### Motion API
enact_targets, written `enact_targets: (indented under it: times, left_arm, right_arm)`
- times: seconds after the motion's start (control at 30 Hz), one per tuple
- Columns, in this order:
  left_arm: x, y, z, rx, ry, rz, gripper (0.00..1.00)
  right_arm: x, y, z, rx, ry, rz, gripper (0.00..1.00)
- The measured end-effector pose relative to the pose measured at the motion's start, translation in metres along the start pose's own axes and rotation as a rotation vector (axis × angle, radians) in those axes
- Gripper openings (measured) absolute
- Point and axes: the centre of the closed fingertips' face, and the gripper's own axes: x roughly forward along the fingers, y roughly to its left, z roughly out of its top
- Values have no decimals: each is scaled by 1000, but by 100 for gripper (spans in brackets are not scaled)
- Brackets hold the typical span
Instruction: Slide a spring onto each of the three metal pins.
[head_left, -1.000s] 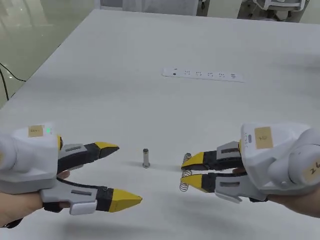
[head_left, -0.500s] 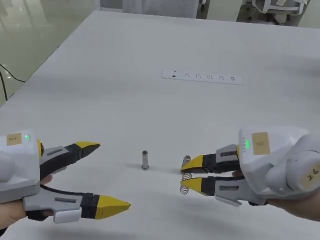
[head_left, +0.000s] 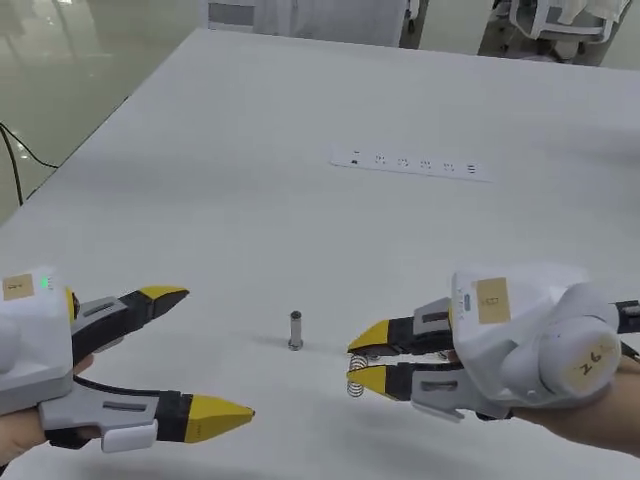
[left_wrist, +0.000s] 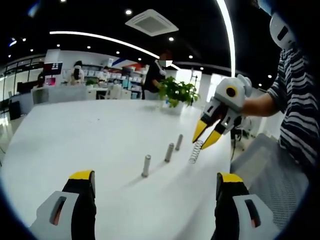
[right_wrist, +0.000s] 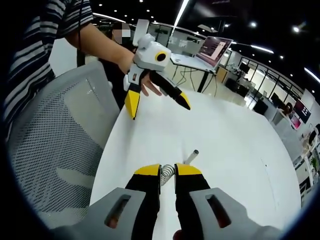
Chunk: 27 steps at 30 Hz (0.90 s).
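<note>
Three short metal pins stand in a row on the white table; in the left gripper view the nearest pin (left_wrist: 146, 165) is followed by the second pin (left_wrist: 169, 152) and the third pin (left_wrist: 179, 142). One pin (head_left: 295, 330) shows in the head view, and a pin (right_wrist: 190, 156) also stands just past the right jaws. My right gripper (head_left: 365, 359) is shut on a small coil spring (head_left: 354, 374), which hangs tilted from its yellow tips beside the pins as the spring (left_wrist: 196, 151). Between the right gripper (right_wrist: 167, 171) jaws sits that spring (right_wrist: 167, 175). My left gripper (head_left: 195, 352) is open and holds nothing, left of the pins.
A white power strip (head_left: 410, 165) lies farther back on the table (head_left: 250, 150). A grey mesh chair (right_wrist: 55, 145) stands at the table's near edge beside the person's striped sleeve (right_wrist: 45, 30). A potted plant (left_wrist: 177, 92) sits at the far end.
The right gripper has moved left toward the pin and its jaws have drawn together on the spring. The left gripper has pulled back to the lower left and stayed open.
</note>
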Motion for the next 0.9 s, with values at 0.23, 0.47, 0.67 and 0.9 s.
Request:
enact_targets:
  times: [0.23,0.47,0.67,0.9]
  left_arm:
    - [-3,0,-1,-5,-2,11,98]
    - [-4,0,-5,2,11,15,98]
    - [-4,-1,-3,3,5,16,98]
    - [-3,-4,-6,3,11,10,98]
  right_arm:
    - [13,-3,6,-24,-2,10,7]
    - [18,-12,14,-34,-14,1,7]
    - [21,-26,19,-34,-23,-21,7]
    - [21,-50,30,15,-65,-65,7]
